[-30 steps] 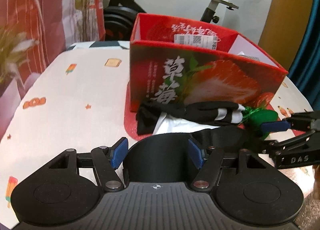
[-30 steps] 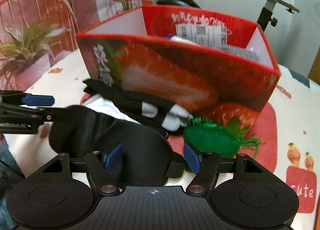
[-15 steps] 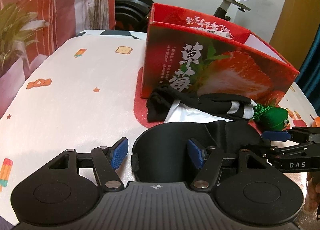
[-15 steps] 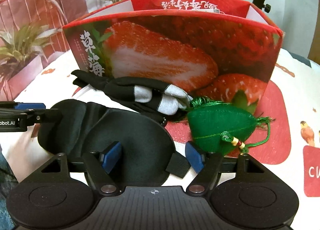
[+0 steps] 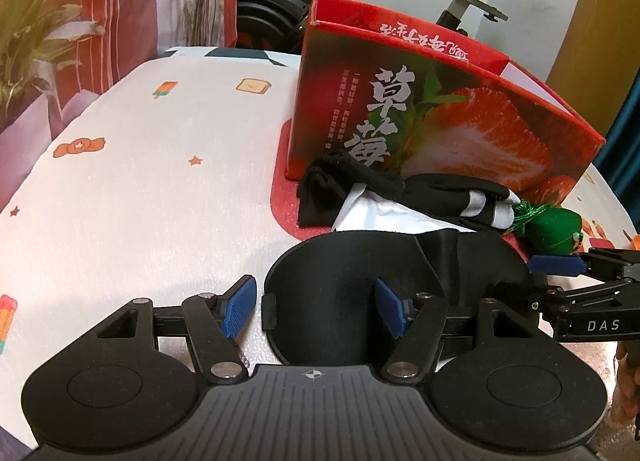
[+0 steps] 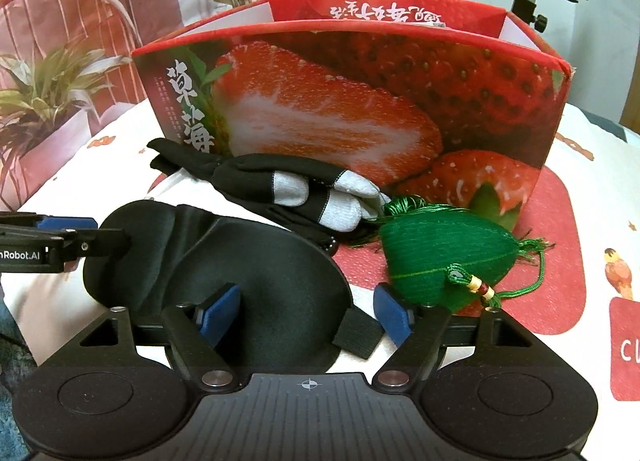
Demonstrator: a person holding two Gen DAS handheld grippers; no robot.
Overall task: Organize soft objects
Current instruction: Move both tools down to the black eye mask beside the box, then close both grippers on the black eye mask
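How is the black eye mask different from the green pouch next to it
The black eye mask is plain, flat and wide; the green pouch is plump, with tassels and a beaded cord. The eye mask lies between both grippers' open fingers, while the pouch sits untouched close to the strawberry box. The mask looks larger. Both are soft and rest on the table.

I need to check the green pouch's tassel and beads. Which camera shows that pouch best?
The right wrist view: the green pouch lies close and whole, with its cord, beads and tassel plain, in front of the strawberry box. The left wrist view shows it small at the right, partly hidden.
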